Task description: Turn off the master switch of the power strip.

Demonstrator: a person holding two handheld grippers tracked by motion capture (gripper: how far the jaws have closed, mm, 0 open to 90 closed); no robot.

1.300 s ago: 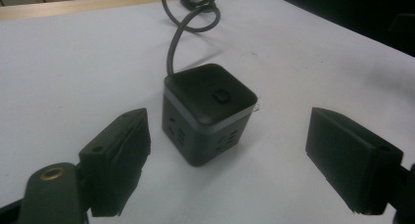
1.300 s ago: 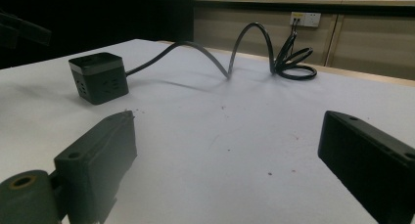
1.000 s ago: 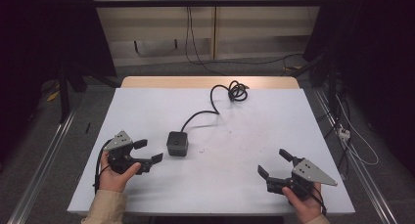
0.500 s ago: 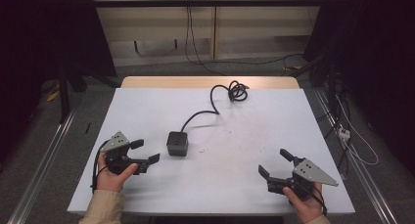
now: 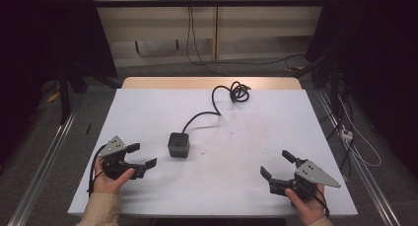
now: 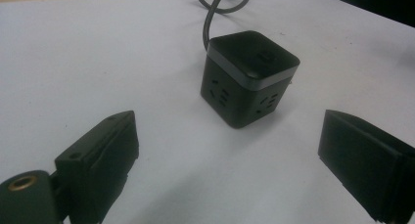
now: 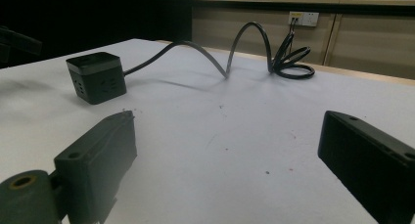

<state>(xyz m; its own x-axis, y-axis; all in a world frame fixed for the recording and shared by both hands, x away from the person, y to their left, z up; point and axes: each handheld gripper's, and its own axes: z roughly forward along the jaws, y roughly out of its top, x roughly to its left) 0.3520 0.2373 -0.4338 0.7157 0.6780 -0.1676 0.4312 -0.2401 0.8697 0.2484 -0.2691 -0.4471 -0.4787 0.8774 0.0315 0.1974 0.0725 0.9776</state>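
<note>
A black cube-shaped power socket (image 5: 178,144) (image 6: 247,77) (image 7: 96,77) sits on the white table (image 5: 148,112), left of centre. Its black cord (image 5: 203,115) (image 7: 230,53) runs back to a coil (image 5: 237,92) (image 7: 291,60) near the far edge. My left gripper (image 5: 141,155) (image 6: 227,172) rests near the front left, open, jaws pointing at the cube a short way off, nothing between them. My right gripper (image 5: 277,165) (image 7: 227,170) is at the front right, open and empty, aimed across the table toward the cube and cord.
A bare wooden strip (image 5: 212,83) edges the table's far side. Metal rails (image 5: 42,162) run along the floor at both sides. Loose cables (image 5: 355,142) lie on the floor to the right. A wall with an outlet (image 7: 303,18) stands behind.
The left gripper has drifted slightly back toward the front left edge. The right gripper has barely shifted. Both stay open.
</note>
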